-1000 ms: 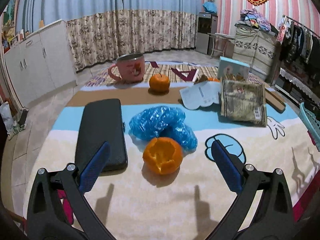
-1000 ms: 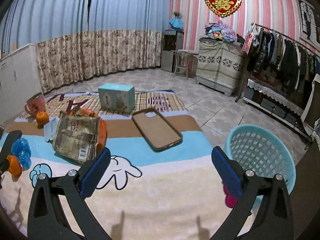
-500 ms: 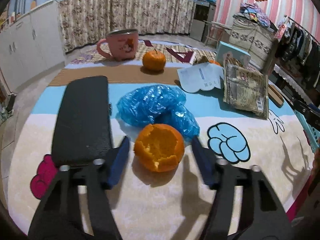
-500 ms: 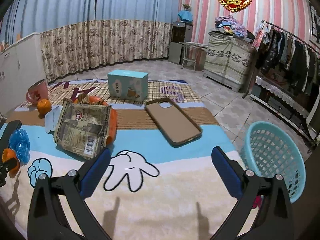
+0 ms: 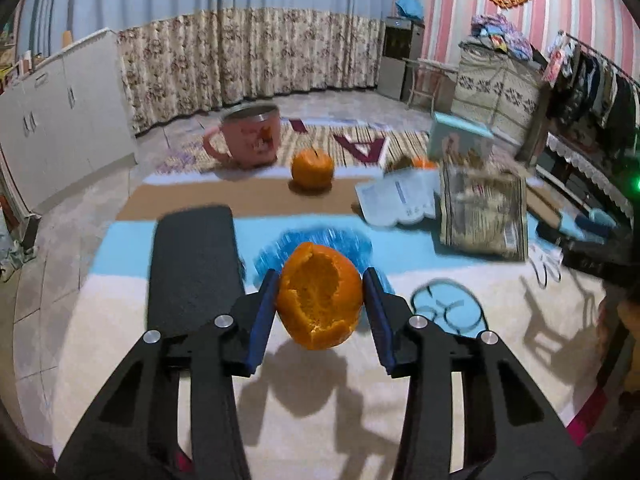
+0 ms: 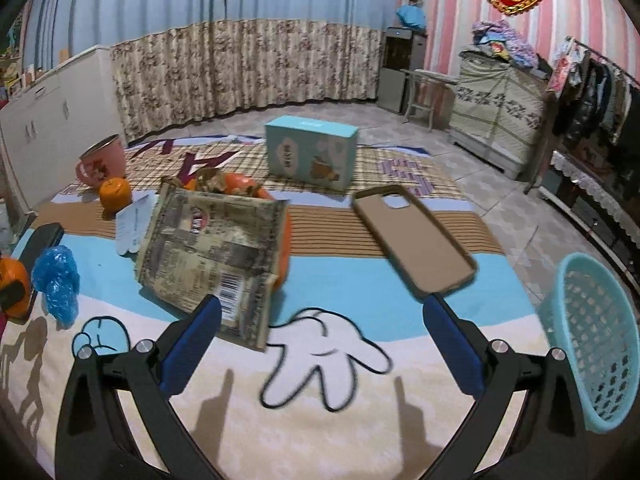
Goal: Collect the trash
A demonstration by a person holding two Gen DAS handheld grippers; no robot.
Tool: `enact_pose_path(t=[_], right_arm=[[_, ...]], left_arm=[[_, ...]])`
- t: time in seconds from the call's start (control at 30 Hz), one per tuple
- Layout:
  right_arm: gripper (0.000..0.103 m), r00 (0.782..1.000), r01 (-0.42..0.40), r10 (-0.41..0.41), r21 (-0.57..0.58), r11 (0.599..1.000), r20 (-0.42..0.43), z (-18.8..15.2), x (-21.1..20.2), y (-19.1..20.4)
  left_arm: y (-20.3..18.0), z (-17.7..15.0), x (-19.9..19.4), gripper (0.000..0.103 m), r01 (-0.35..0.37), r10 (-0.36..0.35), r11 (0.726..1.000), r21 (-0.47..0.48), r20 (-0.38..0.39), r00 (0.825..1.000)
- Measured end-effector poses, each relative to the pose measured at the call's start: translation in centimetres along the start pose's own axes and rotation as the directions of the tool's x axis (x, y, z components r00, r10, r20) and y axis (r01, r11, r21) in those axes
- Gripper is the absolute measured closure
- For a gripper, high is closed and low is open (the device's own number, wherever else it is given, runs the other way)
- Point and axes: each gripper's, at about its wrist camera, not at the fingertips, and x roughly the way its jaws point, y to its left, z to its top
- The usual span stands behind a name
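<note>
My left gripper (image 5: pixel 320 312) is shut on a hollow orange peel (image 5: pixel 319 302) and holds it just above the cartoon blanket (image 5: pixel 340 420). The peel also shows at the far left of the right wrist view (image 6: pixel 14 286). A crumpled blue plastic bag (image 5: pixel 320 240) lies right behind it, also in the right wrist view (image 6: pixel 56 280). A crumpled snack wrapper (image 6: pixel 212 248) and a white paper (image 6: pixel 132 224) lie mid-blanket. My right gripper (image 6: pixel 320 344) is open and empty over the blanket, the wrapper near its left finger. A light blue basket (image 6: pixel 596 340) stands at the right.
A black case (image 5: pixel 194 264), a pink mug (image 5: pixel 250 136), a whole orange (image 5: pixel 312 168), a teal box (image 6: pixel 310 152), a brown phone case (image 6: pixel 412 240) and an orange bowl (image 6: pixel 244 184) behind the wrapper lie on the blanket. Cabinets stand left, a clothes rack right.
My left gripper closed on the orange peel and lifted it slightly off the blanket. My right gripper moved forward and left, toward the snack wrapper, staying open.
</note>
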Motion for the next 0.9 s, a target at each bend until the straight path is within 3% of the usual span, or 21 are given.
enact_pose_path(t=[0.47,0.53,0.67,0.73,0.8,0.9], right_arm=[[0.008,0.990,-0.115,0.112,-0.021,0.993,-0.082,1.1,4.5,1.7],[0.026,0.984,-0.150,0.148,-0.017,0.989,-0.102,1.0,5.0,1.8],[0.043,0.977,-0.189,0.186,-0.015,0.982,-0.107,0.9,4.7,1.8],[0.064,0.975,-0.202,0.198,-0.024,0.979,-0.104,0.8,4.5,1.9],[0.077,0.973,-0.211,0.207,-0.026,0.977,-0.101,0.8,4.3,1.7],[0.087,0.969,-0.227,0.224,-0.016,0.974,-0.101,0.8,4.0,1.2]], left_arm=[[1.1,3.9,1.9,0.061,-0.043,0.044,0.999,-0.021,0.032,0.999],[1.1,4.1,2.2,0.061,-0.043,0.044,0.999,-0.019,0.038,0.998],[1.3,4.3,3.1,0.061,-0.037,0.038,0.999,-0.033,0.028,0.999],[1.2,4.2,3.3,0.061,-0.041,0.041,0.999,-0.026,0.027,0.999],[1.0,4.1,3.3,0.061,-0.045,0.045,0.999,-0.018,0.025,0.999],[1.1,4.1,3.2,0.061,-0.052,0.053,0.998,-0.018,0.022,0.998]])
